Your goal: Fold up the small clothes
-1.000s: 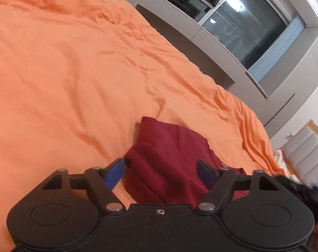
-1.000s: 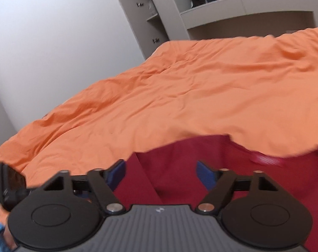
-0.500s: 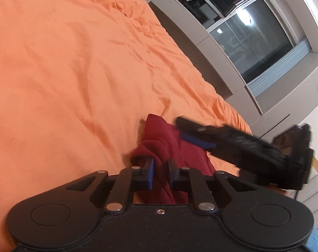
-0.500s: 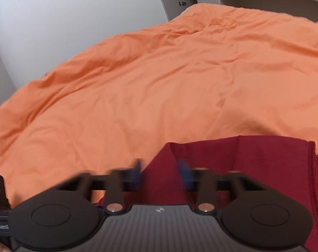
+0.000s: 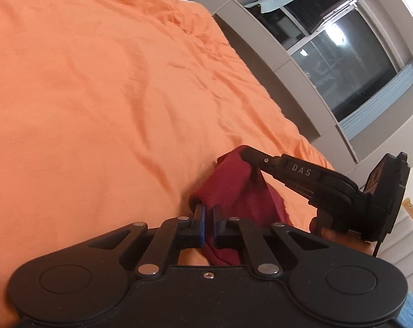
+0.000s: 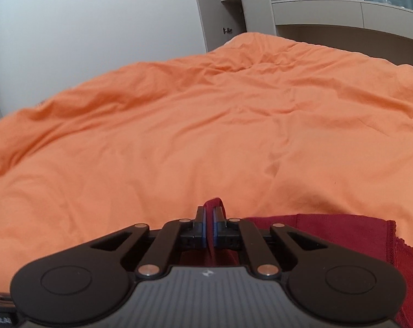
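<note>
The left gripper (image 5: 208, 210) has its blue-padded fingers pressed together on a bunched fold of the dark red garment (image 5: 233, 188), which runs between the pads and hangs down behind them toward the gripper body. Just ahead and to its right, the garment rises in a small tent off the orange bedcover (image 5: 97, 95), its far peak pinched by the right gripper (image 5: 244, 153), which reaches in from the right with a hand (image 5: 332, 232) partly visible beneath it.

In the right wrist view, the right gripper (image 6: 209, 213) is likewise clamped on a thin fold of the garment (image 6: 329, 232), a hemmed loop poking up just past its fingertips. The rest of the cloth spreads flat to this gripper's right, showing a seam and a scalloped edge. Beyond both grippers lies the rumpled bedcover, then a grey window sill (image 5: 288, 63) and window (image 5: 343, 63), and farther off a white wall (image 6: 97, 22).
</note>
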`<state>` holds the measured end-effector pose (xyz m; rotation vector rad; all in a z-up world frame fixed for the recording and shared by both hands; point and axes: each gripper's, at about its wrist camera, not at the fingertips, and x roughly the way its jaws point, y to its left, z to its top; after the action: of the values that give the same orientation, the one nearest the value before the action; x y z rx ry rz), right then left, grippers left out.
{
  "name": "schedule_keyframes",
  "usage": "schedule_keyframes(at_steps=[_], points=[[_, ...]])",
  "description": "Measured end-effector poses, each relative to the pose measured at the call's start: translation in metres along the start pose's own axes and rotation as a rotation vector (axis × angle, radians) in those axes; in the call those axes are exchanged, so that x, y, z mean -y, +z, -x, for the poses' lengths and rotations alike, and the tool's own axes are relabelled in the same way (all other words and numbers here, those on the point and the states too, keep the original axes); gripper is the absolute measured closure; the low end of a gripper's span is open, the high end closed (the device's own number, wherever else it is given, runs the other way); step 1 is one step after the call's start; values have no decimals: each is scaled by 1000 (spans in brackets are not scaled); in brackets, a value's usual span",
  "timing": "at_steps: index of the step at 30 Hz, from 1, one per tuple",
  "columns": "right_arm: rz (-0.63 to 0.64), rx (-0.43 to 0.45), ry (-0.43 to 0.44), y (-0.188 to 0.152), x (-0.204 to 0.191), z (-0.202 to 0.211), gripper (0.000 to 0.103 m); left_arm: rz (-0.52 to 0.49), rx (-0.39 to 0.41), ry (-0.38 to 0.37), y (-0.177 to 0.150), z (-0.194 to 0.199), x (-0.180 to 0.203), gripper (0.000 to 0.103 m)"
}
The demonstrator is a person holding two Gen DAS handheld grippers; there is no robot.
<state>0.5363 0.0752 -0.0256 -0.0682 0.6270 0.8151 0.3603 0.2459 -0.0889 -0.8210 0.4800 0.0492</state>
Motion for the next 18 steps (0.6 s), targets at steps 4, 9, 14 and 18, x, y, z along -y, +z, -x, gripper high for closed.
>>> schedule_keyframes(at_steps=[4, 9, 14, 18], points=[[-30, -10, -5, -4, 6, 7, 59, -5, -4, 20, 0, -1, 0, 98], [19, -13, -48, -15, 18, 51, 33, -7, -13, 30, 2, -1, 2, 94], [106, -32, -154, -56, 27, 120, 12, -5, -22, 27, 3, -2, 2, 83], [176, -62, -262, -101, 29, 170, 5, -7, -29, 33, 4, -4, 1, 75]])
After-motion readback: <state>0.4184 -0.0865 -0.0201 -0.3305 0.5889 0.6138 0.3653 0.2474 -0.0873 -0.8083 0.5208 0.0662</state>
